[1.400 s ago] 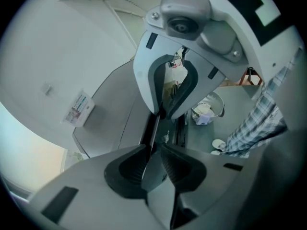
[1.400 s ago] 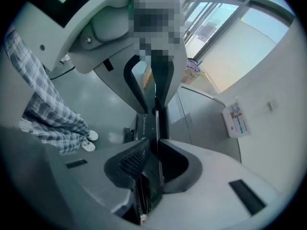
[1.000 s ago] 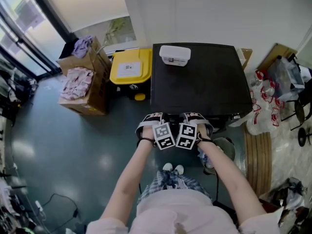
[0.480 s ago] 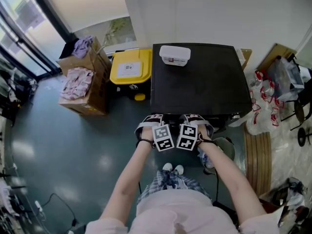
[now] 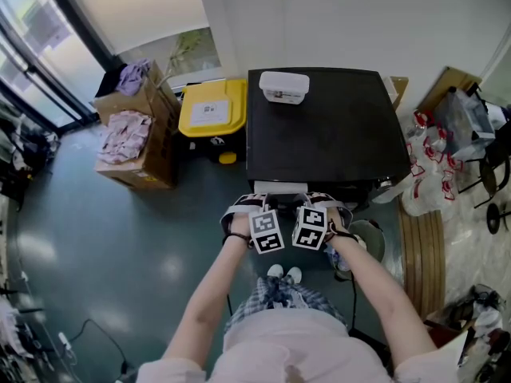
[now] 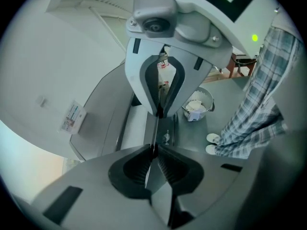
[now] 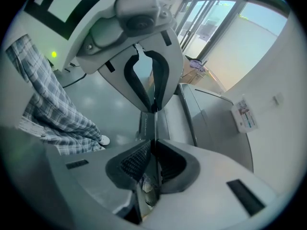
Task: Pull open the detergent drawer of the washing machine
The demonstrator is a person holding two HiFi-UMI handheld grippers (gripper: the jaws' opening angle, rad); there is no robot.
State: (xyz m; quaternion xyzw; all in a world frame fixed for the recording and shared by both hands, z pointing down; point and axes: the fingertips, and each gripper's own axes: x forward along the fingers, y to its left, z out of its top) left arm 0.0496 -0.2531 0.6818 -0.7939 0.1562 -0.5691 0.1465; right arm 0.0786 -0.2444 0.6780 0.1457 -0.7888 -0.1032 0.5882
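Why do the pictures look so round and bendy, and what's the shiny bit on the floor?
Head view: wide lens curves the walls; light glares off the floor. Left gripper view, right gripper view: fisheye circles, dark corners, nearest parts soft.

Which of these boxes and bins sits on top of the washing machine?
The small white tub, at the back of the black washing machine. The yellow-lidded bin and the cardboard boxes stand on the floor beside it.

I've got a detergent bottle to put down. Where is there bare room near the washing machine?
Most of the black machine top is bare, forward and right of the white tub. The floor in front of the cardboard boxes is open too. Right of the machine, bags crowd it.
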